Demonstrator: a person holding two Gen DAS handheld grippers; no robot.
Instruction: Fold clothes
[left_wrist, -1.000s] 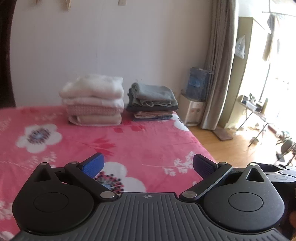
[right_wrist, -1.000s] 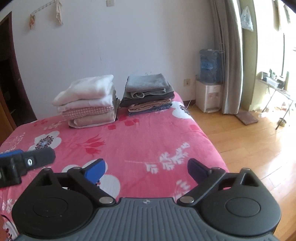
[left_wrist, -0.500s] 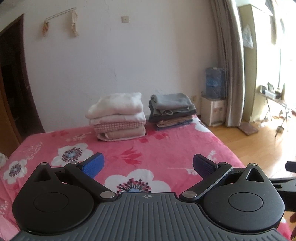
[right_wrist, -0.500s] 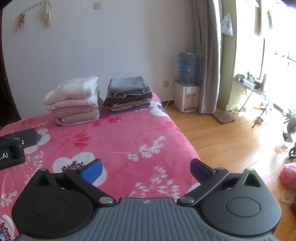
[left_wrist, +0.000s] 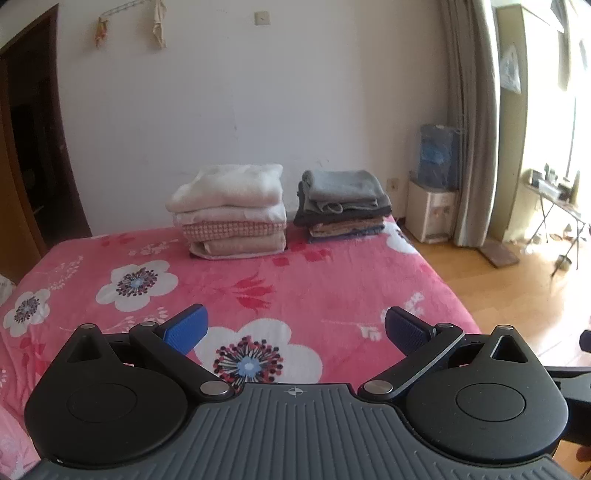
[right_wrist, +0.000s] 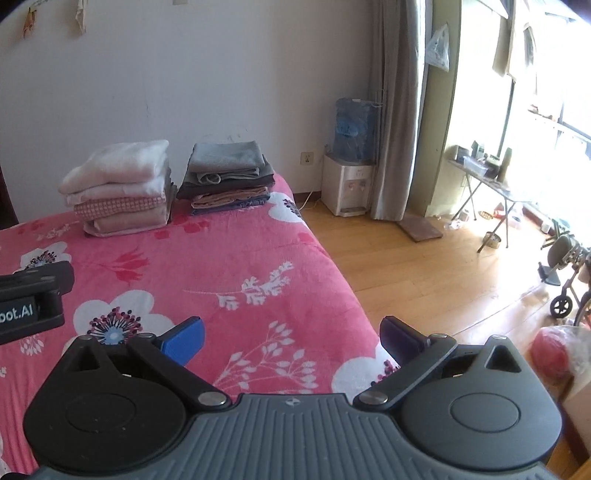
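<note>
The left gripper (left_wrist: 295, 328) is hanging wide open over the near part of the bed (left_wrist: 332, 280), its blue pads (left_wrist: 186, 326) far apart and gripping nothing. The right gripper (right_wrist: 291, 338) is likewise standing wide open and empty, hovering over the bed's right edge.

Only the right wrist view is showing the left gripper's black body (right_wrist: 33, 299), sitting at the left of the frame over the pink flowered blanket (right_wrist: 221, 266). That view is also taking in a red bag (right_wrist: 550, 350) and a wheelchair (right_wrist: 569, 280) on the wooden floor (right_wrist: 424, 266). Only the left wrist view is showing the dark doorway (left_wrist: 26, 147) at the left.

At the far end of the bed, against the wall, two piles of folded clothes are lying side by side, just apart. The light pile (left_wrist: 231, 212) of white, checked and beige pieces is on the left; the grey pile (left_wrist: 343, 206) is on the right. Each pile's long side is running across the bed, along the wall, with rounded folded edges facing the grippers.

Beyond the bed's right corner, a water dispenser (right_wrist: 349, 162) is standing beside a curtain (right_wrist: 397, 110).
</note>
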